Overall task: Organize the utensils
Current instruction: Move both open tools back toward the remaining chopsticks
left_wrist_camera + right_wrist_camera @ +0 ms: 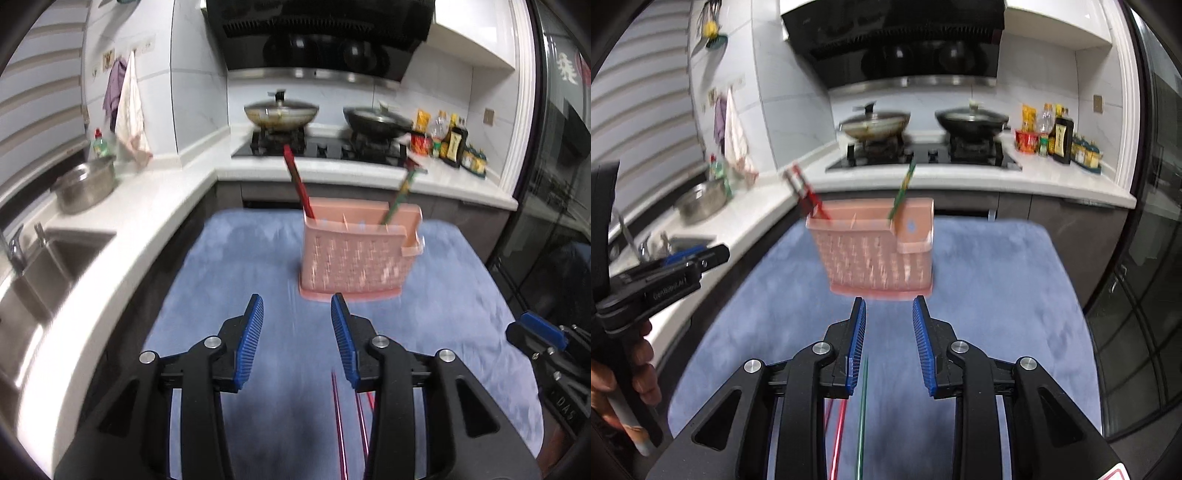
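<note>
Leaning apart in the pink holder [356, 254], red chopsticks [298, 182] tilt left, green chopsticks [400, 194] right; left fingers [297, 343] and right fingers [889, 347] gape empty.

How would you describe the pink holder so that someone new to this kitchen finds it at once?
Look at the blue cloth spread in front of the stove. On its far half stands the pink holder, a slotted plastic basket. It alone on the cloth stands upright, with red chopsticks and green chopsticks sticking out.
</note>
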Available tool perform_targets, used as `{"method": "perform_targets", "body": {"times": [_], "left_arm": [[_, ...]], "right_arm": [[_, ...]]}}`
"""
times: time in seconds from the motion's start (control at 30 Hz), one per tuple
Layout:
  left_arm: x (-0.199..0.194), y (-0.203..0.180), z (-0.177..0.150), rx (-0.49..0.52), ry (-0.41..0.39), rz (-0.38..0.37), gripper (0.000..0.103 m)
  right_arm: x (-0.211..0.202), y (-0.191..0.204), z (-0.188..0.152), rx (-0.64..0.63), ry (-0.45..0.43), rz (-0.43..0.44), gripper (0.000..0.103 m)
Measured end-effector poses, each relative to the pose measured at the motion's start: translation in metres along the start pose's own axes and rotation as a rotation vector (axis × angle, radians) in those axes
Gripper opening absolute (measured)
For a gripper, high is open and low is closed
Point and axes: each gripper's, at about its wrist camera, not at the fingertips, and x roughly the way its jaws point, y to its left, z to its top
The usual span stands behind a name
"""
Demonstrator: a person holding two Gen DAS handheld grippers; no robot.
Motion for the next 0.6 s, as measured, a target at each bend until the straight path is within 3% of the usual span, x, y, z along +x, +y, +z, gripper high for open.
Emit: {"method": "perform_targets", "body": {"times": [0.33,0.6], "left_arm": [[0.005,-0.012,-0.101,0.029,0.162,-0.012,0.036],[0.012,-0.007,-0.160,-0.006,0.284,-0.013,0.036]], "right_arm": [[0.005,0.014,-0.110,0.001,0.178,-0.021,0.027],[0.012,0.018,-0.155,0.021,0.265,-0.018,0.027]]}}
